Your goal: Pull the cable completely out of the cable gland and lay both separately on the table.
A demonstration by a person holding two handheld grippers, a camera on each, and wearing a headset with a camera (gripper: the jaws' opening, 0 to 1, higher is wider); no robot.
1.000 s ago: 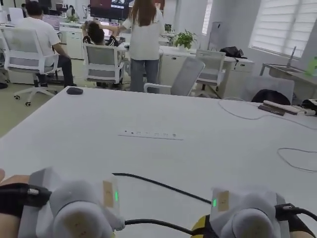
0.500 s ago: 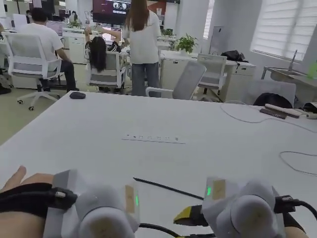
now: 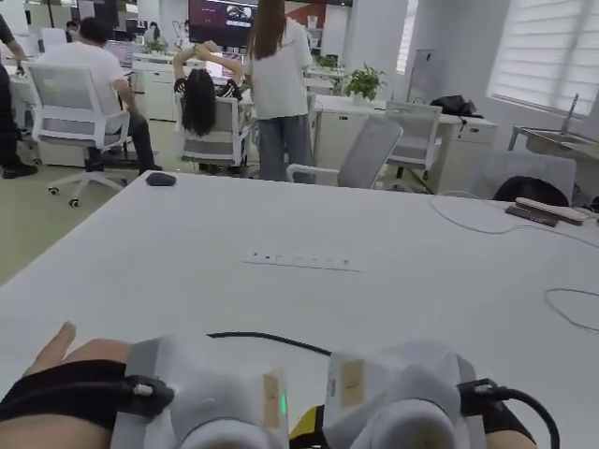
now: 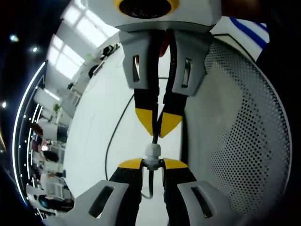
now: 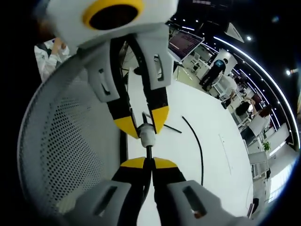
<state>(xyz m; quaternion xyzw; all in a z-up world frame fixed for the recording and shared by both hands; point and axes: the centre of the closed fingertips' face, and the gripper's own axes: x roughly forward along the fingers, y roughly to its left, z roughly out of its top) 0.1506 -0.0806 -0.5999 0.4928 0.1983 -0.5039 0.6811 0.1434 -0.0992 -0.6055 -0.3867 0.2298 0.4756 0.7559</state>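
My left gripper [image 4: 153, 164] is clamped on the white cable gland [image 4: 153, 155]; right gripper [image 5: 149, 163] is pinched on the black cable [image 5: 148, 151] just beside it, over the table [image 3: 393, 234]; I'd pull straight apart along the cable, no twisting, until the tail clears.

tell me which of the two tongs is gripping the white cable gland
The left tongs: their yellow tips close on the white cable gland, while the right tongs pinch only the black cable.
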